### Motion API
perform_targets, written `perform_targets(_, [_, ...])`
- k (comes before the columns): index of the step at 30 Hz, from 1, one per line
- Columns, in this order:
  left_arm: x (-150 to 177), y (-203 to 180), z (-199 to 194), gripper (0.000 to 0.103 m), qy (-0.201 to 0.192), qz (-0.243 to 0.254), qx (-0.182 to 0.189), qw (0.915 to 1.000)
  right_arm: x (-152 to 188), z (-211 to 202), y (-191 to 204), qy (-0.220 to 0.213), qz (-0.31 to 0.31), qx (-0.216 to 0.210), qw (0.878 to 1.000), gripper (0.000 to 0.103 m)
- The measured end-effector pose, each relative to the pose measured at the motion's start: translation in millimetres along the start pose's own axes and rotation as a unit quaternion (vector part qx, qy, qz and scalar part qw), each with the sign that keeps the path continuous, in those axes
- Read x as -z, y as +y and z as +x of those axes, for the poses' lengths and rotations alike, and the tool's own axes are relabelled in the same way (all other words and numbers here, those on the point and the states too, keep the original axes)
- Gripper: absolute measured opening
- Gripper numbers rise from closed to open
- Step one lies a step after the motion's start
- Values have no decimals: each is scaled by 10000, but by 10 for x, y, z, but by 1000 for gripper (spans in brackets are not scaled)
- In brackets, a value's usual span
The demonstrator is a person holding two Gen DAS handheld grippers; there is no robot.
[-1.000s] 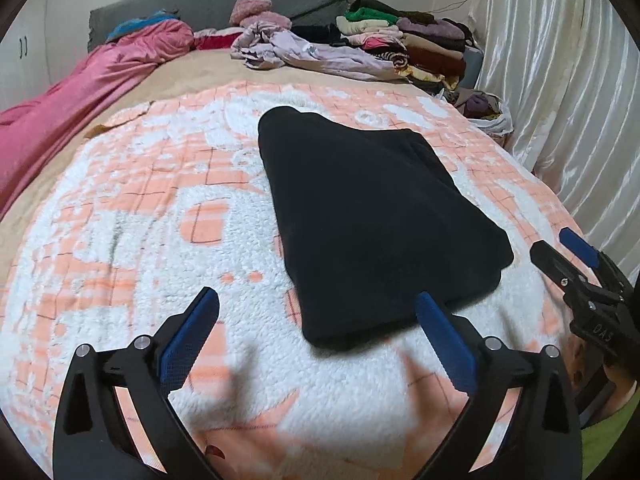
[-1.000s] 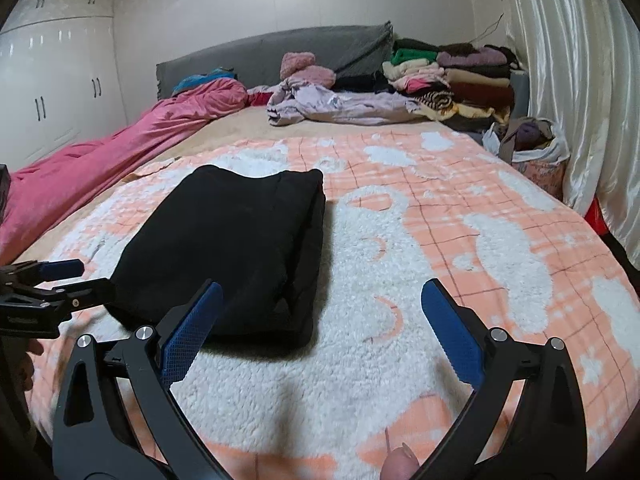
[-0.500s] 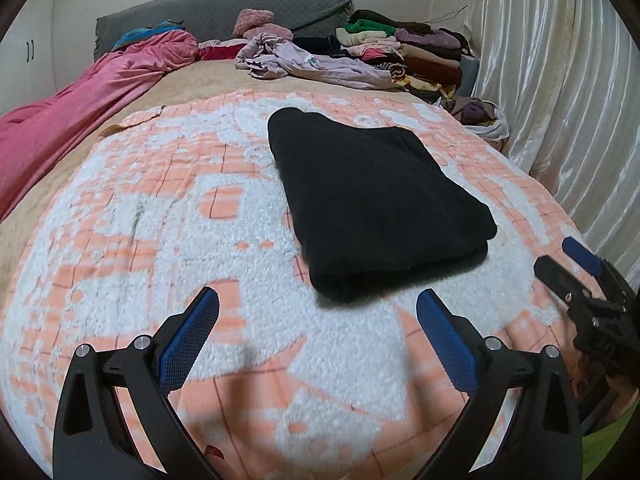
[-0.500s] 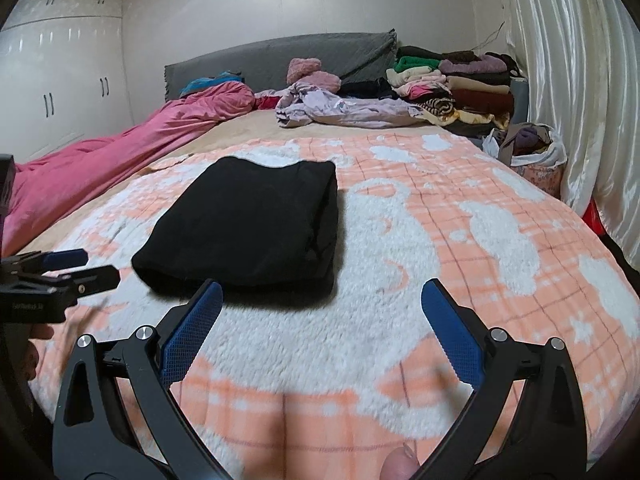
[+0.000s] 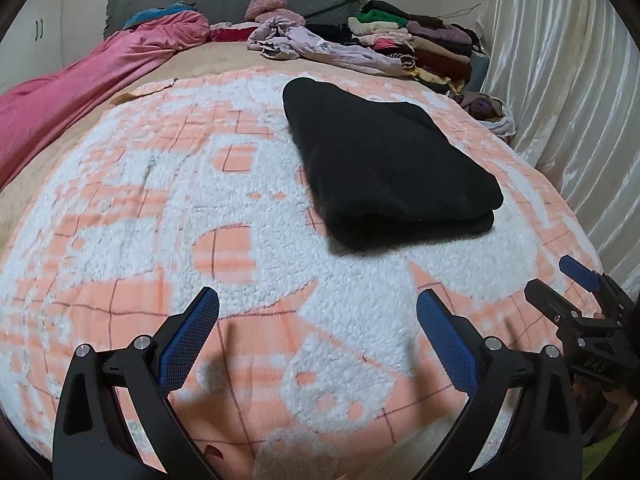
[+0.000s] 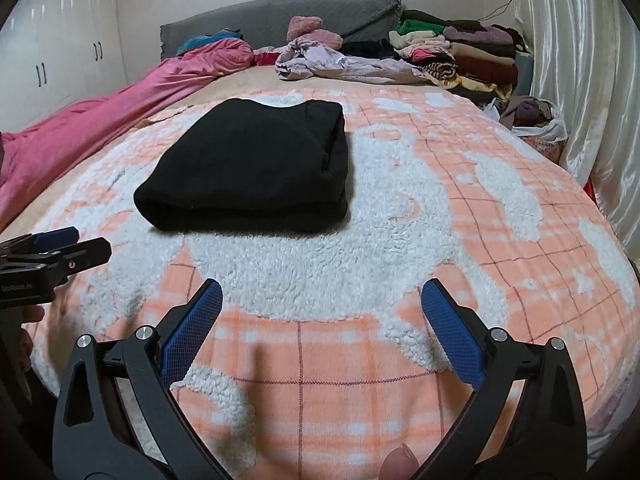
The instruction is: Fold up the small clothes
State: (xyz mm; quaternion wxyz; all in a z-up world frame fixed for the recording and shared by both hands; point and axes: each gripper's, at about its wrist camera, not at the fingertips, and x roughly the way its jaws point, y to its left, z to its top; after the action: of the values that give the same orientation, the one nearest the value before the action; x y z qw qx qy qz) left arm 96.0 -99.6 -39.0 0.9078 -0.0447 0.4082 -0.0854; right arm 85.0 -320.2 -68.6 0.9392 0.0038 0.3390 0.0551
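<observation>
A bed fills the room, spread with an orange-and-white fleece blanket [image 5: 248, 264], white curtains along one side. The black garment [image 6: 256, 172] lies folded into a thick rectangle in the middle of the blanket, well clear of its near edge. My left gripper [image 5: 318, 332] and right gripper [image 6: 322, 320] both hang spread wide and empty over that near edge. I judge this fold done. Next I need a fresh piece from the loose lilac clothes [image 5: 320, 46] by the headboard, beside the folded stack [image 6: 460, 54].
</observation>
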Motion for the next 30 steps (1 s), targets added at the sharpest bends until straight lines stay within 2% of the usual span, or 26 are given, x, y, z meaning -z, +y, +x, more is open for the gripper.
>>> perform_targets(30, [-20,25,-44,99,35,-33,-144,9999,16,-4,-20,23,101,33,9999,94])
